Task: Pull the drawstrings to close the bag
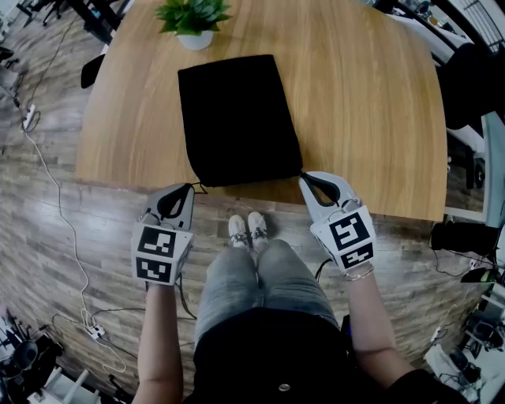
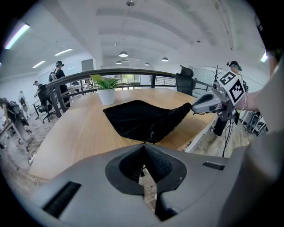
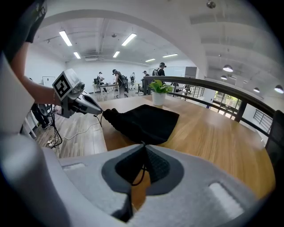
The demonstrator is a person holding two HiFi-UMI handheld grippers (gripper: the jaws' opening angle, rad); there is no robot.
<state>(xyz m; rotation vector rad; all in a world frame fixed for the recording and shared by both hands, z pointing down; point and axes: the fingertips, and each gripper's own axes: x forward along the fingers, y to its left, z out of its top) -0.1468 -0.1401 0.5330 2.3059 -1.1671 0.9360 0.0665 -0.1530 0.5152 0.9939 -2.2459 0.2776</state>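
A black drawstring bag (image 1: 237, 118) lies flat on the wooden table (image 1: 371, 102), its mouth toward the near edge. My left gripper (image 1: 190, 187) sits at the mouth's left corner, shut on the left drawstring (image 2: 151, 134), which runs taut from the jaws to the bag (image 2: 142, 117). At the right corner my right gripper (image 1: 302, 177) is shut on the right drawstring (image 3: 140, 170), a loop of which hangs behind the pads. The bag (image 3: 146, 119) is bunched at the mouth. Each gripper view shows the other gripper at the far corner: the right gripper (image 2: 194, 106), the left gripper (image 3: 99, 111).
A potted green plant (image 1: 194, 20) stands just beyond the bag's far end. The table's near edge (image 1: 237, 196) runs right under both grippers. Below it are the person's legs and white shoes (image 1: 248, 230). Cables (image 1: 71, 237) trail across the floor at left.
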